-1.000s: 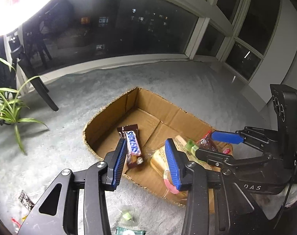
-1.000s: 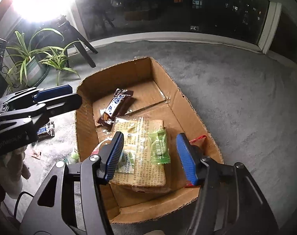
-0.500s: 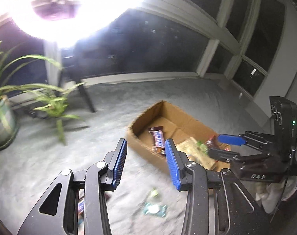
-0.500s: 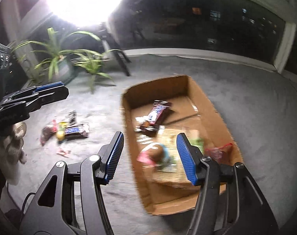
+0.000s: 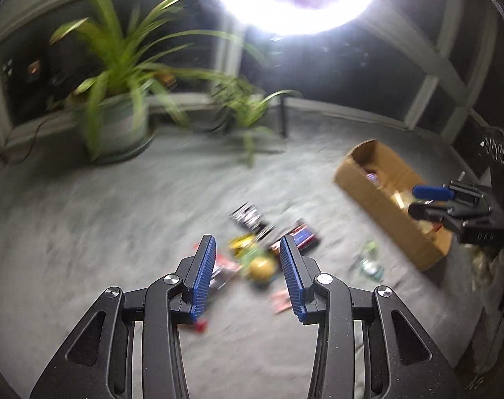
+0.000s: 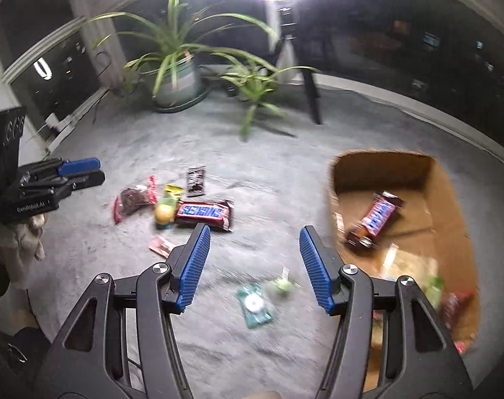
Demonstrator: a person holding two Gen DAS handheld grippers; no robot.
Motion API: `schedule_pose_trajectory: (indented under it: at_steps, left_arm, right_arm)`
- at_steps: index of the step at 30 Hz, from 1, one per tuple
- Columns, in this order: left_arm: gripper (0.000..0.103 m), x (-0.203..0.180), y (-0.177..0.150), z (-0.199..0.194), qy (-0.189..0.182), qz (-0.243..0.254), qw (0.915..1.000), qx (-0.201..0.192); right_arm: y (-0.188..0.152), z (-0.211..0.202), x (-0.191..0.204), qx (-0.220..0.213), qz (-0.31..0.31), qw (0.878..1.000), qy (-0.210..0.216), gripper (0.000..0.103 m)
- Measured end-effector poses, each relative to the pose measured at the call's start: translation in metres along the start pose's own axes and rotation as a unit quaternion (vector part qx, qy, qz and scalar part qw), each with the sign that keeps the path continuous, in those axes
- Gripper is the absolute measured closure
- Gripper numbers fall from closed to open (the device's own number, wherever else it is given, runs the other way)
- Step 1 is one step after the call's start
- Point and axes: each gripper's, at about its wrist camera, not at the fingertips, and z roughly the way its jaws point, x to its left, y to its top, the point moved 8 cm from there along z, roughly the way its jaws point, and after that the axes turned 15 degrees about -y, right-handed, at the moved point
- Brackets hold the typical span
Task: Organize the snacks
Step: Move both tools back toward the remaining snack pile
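My left gripper (image 5: 247,267) hangs with jaws wide and empty above the loose snack pile (image 6: 158,199) on the carpet, a Snickers bar (image 6: 203,213) lying beside it. My right gripper (image 6: 254,264) is open too, holding nothing. Rightmost, the cardboard box (image 6: 381,169) contains another chocolate bar (image 6: 375,221).

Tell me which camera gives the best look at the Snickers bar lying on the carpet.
The right wrist view: the Snickers bar lies unobstructed, its label readable though upside down. The left wrist view shows it only as a motion-blurred smear, partly behind a finger of the left gripper.
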Motion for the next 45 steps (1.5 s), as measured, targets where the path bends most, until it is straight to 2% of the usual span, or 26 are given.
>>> schedule_pose_trajectory:
  at_steps: [7,9,11,14,22,24,26,30,38,45]
  left_arm:
    - [0.064,0.030,-0.022,-0.004,0.008,-0.032,0.9994,0.013]
    - [0.058,0.031,-0.027,-0.001,0.007,-0.027,0.9994,0.021]
    - [0.057,0.032,-0.032,0.002,0.004,-0.021,0.9993,0.029]
    - [0.057,0.034,-0.040,0.010,0.008,-0.008,0.9987,0.050]
    - [0.057,0.051,-0.050,0.029,0.016,0.003,0.9964,0.083]
    - [0.050,0.055,-0.049,0.032,0.019,0.004,0.9960,0.087]
    - [0.049,0.057,-0.049,0.035,0.016,0.003,0.9961,0.087]
    - [0.049,0.060,-0.047,0.043,0.011,0.001,0.9955,0.094]
    - [0.049,0.060,-0.043,0.050,0.001,0.000,0.9951,0.099]
    - [0.049,0.048,-0.044,0.055,-0.013,0.012,0.9943,0.105]
  right_arm:
    - [0.019,0.031,0.035,0.019,-0.041,0.998,0.038,0.044]
    - [0.022,0.040,0.044,0.028,-0.061,0.997,0.042,0.044]
    - [0.022,0.049,0.057,0.040,-0.093,0.993,0.052,0.044]
    - [0.020,0.060,0.074,0.050,-0.153,0.986,0.049,0.044]
    - [0.010,0.084,0.103,0.079,-0.264,0.959,0.065,0.044]
    - [0.009,0.090,0.108,0.082,-0.289,0.952,0.065,0.044]
    - [0.008,0.097,0.112,0.086,-0.306,0.946,0.065,0.044]
    - [0.010,0.106,0.119,0.093,-0.324,0.939,0.069,0.044]
    - [0.008,0.121,0.125,0.110,-0.318,0.938,0.086,0.044]
    - [-0.003,0.122,0.128,0.128,-0.327,0.932,0.096,0.045]
